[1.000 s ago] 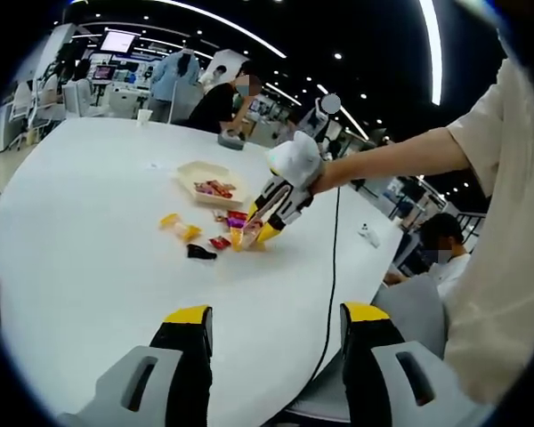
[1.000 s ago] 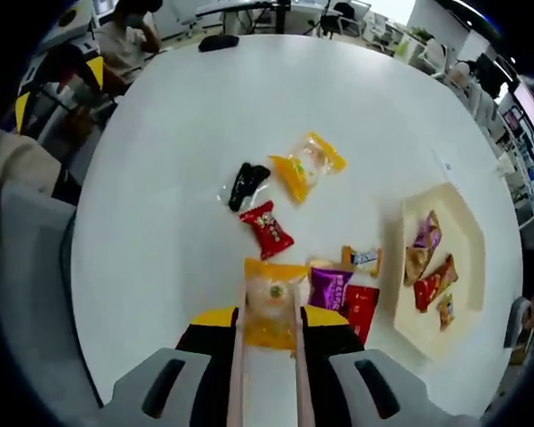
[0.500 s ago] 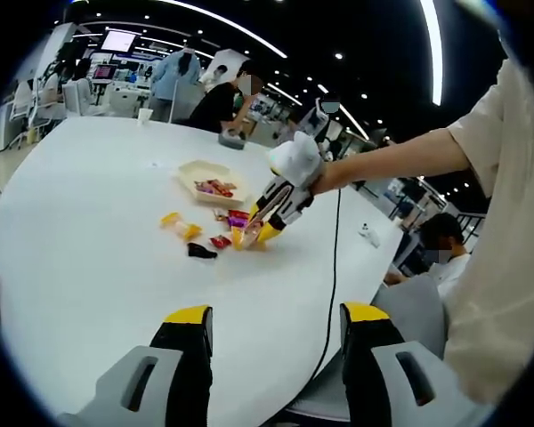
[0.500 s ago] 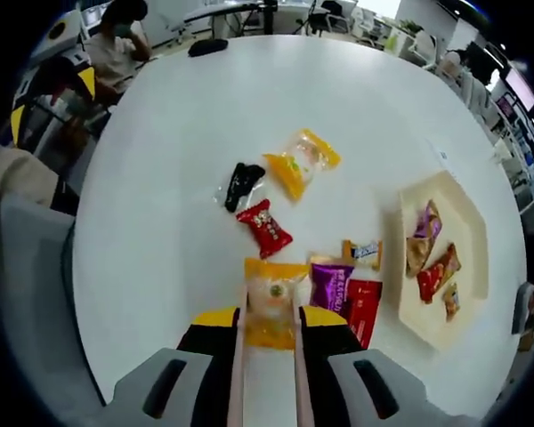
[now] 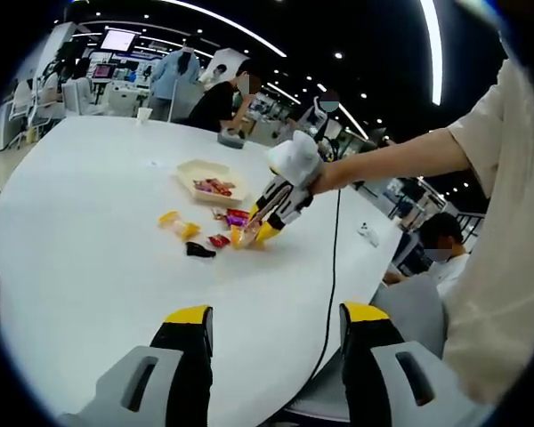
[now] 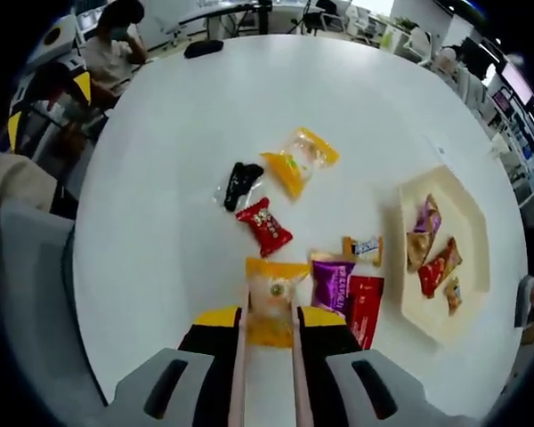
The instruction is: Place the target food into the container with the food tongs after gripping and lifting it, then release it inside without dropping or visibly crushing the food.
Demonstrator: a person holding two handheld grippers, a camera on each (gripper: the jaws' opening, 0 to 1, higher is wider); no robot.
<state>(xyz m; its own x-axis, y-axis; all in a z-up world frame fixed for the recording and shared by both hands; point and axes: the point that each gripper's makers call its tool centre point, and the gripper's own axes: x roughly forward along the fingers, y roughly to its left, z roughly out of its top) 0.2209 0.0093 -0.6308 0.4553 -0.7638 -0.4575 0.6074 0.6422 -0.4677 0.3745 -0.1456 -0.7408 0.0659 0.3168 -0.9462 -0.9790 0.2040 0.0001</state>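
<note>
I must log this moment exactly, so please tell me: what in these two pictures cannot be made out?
- Right gripper view: the near end of the orange-edged clear snack packet lies hidden between the pale tong blades, so grip depth is unclear.
- Right gripper view: printing on the purple wrapper is too small.
- Left gripper view: packets in the cream hexagonal tray are too small to identify.
- Left gripper view: whether the packet is off the white table is unclear.

I see a white worktop (image 6: 160, 222), a cream tray (image 6: 467, 294), pale pink tongs (image 6: 267, 356) on a yellow-orange packet (image 6: 271, 298), plus red (image 6: 265, 227), purple (image 6: 332, 286) and black (image 6: 238, 182) wrappers.
</note>
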